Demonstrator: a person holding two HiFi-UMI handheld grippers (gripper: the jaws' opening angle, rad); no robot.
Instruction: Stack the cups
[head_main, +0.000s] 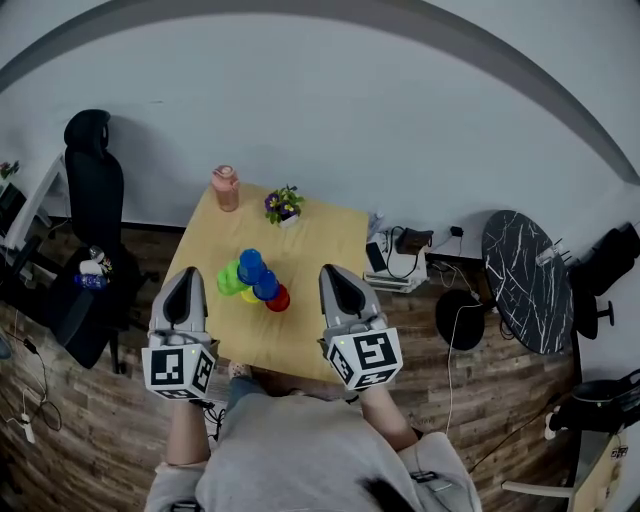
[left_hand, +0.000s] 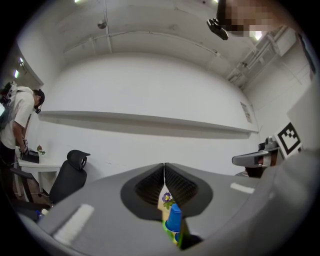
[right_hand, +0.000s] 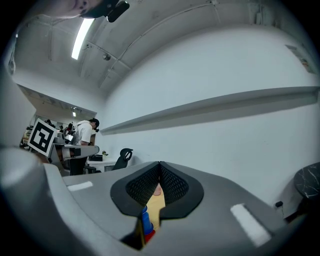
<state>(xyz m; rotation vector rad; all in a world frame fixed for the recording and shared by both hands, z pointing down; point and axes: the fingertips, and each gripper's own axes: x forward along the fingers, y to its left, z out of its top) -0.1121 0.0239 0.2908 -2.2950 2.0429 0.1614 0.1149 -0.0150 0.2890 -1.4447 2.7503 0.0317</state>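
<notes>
Head view: wooden desk (head_main: 310, 240) at frame ctr, w/ cups (head_main: 255, 282) bunched on the lower middle of its top. Blue sits uppermost, green at the bunch's left, red lower right, yellow peeking out underneath (exact count hard to tell). Left tool (head_main: 186, 280) is left of the bunch and right tool (head_main: 336, 272) is right of it, neither touching a cup. Left gripper view: jaws pressed together, nothing btw them, blue cup (left_hand: 174, 219) low in frame beyond. Right gripper view: jaws also together & empty, blue + red cups low in frame. Pink bottle (head_main: 226, 188) and flower pot (head_main: 284, 206) are near desk's upper edge. Black chair (head_main: 92, 180) is upper left.
</notes>
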